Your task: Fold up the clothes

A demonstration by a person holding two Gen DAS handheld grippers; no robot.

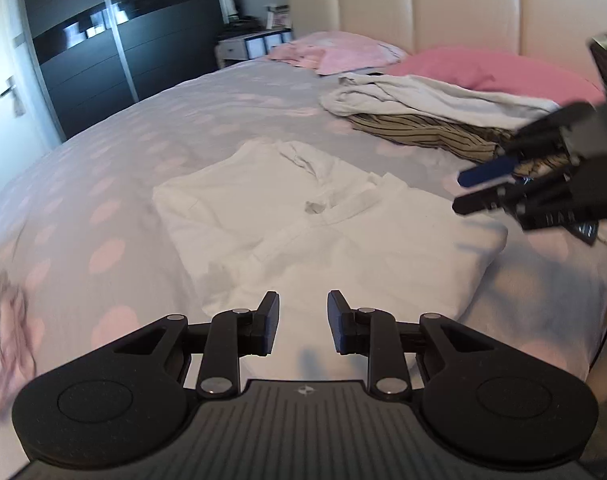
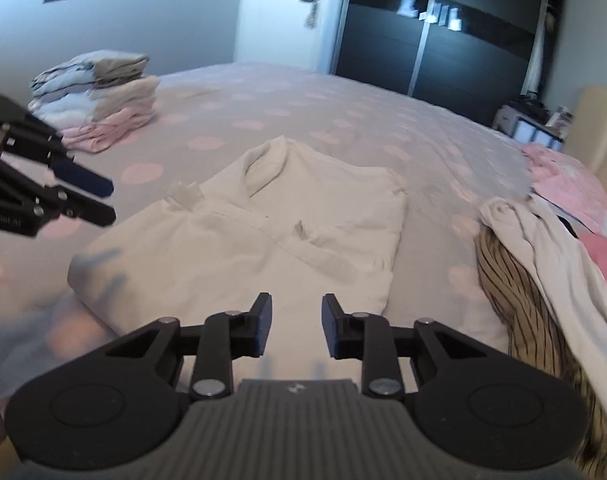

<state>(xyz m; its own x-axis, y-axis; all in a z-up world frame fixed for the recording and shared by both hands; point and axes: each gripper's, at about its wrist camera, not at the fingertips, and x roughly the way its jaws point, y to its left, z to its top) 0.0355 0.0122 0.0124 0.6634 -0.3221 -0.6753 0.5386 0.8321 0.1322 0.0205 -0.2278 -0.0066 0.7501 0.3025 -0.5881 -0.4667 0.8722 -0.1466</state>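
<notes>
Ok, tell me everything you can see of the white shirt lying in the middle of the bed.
The white cotton-looking collared shirt lies flat on the grey bedspread with pink dots, already folded into a rough rectangle. Its collar stands slightly raised at the far end, a button placket runs down the middle, and a small tag or flap shows near the centre. The cloth is softly creased. Nothing grips it: both claws hover above its near edge, apart from it. The unfolded clothes pile lies beside it, not touching.
</notes>
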